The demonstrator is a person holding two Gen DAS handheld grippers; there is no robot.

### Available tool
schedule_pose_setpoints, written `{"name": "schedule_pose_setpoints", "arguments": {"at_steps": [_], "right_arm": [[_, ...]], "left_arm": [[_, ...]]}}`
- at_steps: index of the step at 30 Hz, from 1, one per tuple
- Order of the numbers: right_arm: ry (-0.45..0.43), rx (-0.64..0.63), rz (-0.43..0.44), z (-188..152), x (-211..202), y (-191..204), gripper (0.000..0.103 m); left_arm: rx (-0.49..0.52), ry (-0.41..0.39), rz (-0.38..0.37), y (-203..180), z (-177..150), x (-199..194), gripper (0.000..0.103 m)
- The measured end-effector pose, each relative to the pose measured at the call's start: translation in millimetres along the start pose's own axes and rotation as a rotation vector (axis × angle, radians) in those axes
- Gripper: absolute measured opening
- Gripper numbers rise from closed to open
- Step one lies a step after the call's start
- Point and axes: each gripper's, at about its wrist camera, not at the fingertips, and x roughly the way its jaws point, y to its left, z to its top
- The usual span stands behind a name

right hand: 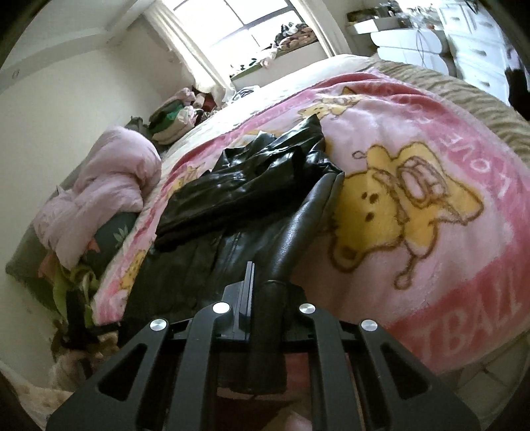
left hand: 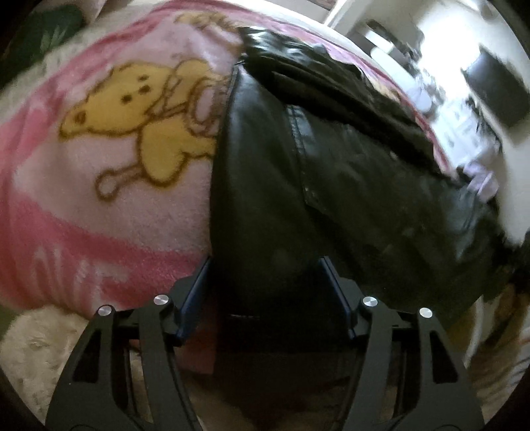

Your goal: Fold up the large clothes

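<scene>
A black leather jacket (left hand: 281,182) lies crumpled on a pink blanket (left hand: 99,215) printed with a yellow bear. In the left wrist view my left gripper (left hand: 268,275) straddles the jacket's near edge. Its jaws stand partly apart, the leather fills the gap, and I see no pinch. In the right wrist view the jacket (right hand: 251,185) spreads across the blanket (right hand: 414,132). My right gripper (right hand: 261,288) is shut on a long fold of the leather, which runs taut from the jaws up to the jacket's right side.
A pale pink puffy garment (right hand: 109,185) is heaped at the bed's left side, with more clothes (right hand: 172,119) beyond it. A window (right hand: 251,20) and white drawers (right hand: 473,43) stand behind the bed. Cream fleece (left hand: 39,348) lies at the near left.
</scene>
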Motion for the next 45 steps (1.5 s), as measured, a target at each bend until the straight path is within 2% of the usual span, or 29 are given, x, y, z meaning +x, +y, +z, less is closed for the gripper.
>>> {"name": "schedule_pose_setpoints", "arguments": {"at_steps": [1, 2, 3, 6, 12, 15, 19, 23, 30, 36, 45], "right_arm": [[-0.003, 0.001, 0.004, 0.1, -0.5, 0.6, 0.009], [-0.008, 0.002, 0.009, 0.1, -1.4, 1.8, 0.009], [-0.009, -0.001, 0.013, -0.1, -2.3, 2.8, 0.009], [-0.006, -0.030, 0.007, -1.8, -6.6, 8.0, 0.009], [-0.011, -0.001, -0.002, -7.1, -23.2, 4.6, 0.009], [-0.034, 0.043, 0.022, -5.4, -34.1, 2.4, 0.009], [-0.105, 0.086, 0.091, 12.3, -43.1, 5.9, 0.009], [-0.156, 0.128, 0.094, 30.8, -36.3, 6.8, 0.009], [-0.215, 0.172, 0.115, 64.7, -22.8, 4.9, 0.009], [-0.239, 0.200, 0.110, 90.1, -6.6, -3.9, 0.011], [-0.247, 0.130, 0.032, 124.6, 25.5, 10.8, 0.012]], "left_arm": [[0.017, -0.005, 0.015, -4.1, -1.8, 0.3, 0.051], [0.027, -0.011, 0.020, -6.6, -2.7, 0.3, 0.039], [0.041, -0.021, 0.026, -9.1, -3.2, -0.9, 0.023], [0.040, -0.044, -0.002, -6.1, -2.0, -10.1, 0.009], [-0.012, -0.111, -0.116, 1.5, 1.9, -44.5, 0.008], [-0.014, -0.178, -0.164, -2.6, 12.0, -68.5, 0.008], [-0.001, -0.254, -0.204, -12.7, 36.8, -89.4, 0.008], [-0.007, -0.303, -0.236, -17.7, 69.5, -92.1, 0.008], [0.010, -0.385, -0.208, -28.2, 103.5, -97.3, 0.009], [0.019, -0.413, -0.168, -32.2, 131.2, -89.9, 0.011], [0.047, -0.419, -0.117, -33.9, 168.9, -75.2, 0.011]]}}
